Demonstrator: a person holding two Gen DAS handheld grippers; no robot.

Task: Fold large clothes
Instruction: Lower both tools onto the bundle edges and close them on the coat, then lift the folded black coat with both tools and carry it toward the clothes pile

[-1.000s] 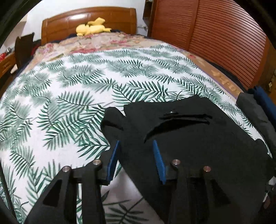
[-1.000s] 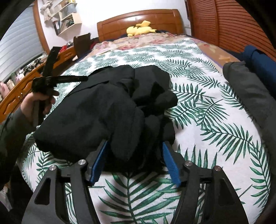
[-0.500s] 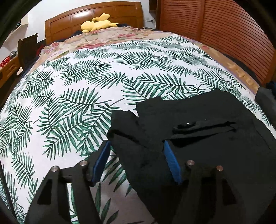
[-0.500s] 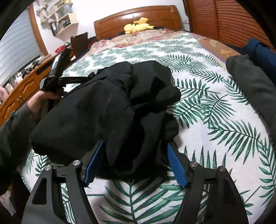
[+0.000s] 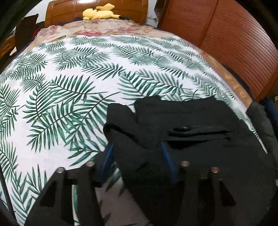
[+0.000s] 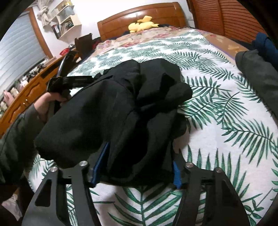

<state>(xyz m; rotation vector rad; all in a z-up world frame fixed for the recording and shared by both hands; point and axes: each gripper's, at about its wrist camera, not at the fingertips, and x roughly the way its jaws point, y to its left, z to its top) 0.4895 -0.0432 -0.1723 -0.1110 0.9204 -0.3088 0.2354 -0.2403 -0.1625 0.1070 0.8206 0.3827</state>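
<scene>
A black garment (image 5: 199, 125) lies crumpled on the leaf-print bedspread (image 5: 69, 87), and a flap with a button shows on top. My left gripper (image 5: 137, 153) straddles the garment's left fold. Its jaws are closing, and cloth fills the gap between the blue pads (image 5: 107, 156). In the right wrist view the same black garment (image 6: 107, 107) is heaped up. My right gripper (image 6: 137, 165) holds its near bunched edge, jaws closing, with the thick cloth wedged between both pads. A person's hand (image 6: 46, 102) grips the other tool at the garment's far left.
A grey garment (image 6: 257, 74) and a blue one (image 6: 265, 45) lie at the bed's right edge. A yellow plush toy (image 5: 100, 13) sits by the wooden headboard (image 6: 142, 13). Slatted wardrobe doors (image 5: 225, 38) stand to the right, and a cluttered dresser (image 6: 22, 90) to the left.
My left gripper slid down onto the garment's left fold; its jaws widened, then narrowed on the cloth. The right jaws also narrowed on the bunch. The right hand stayed put.
</scene>
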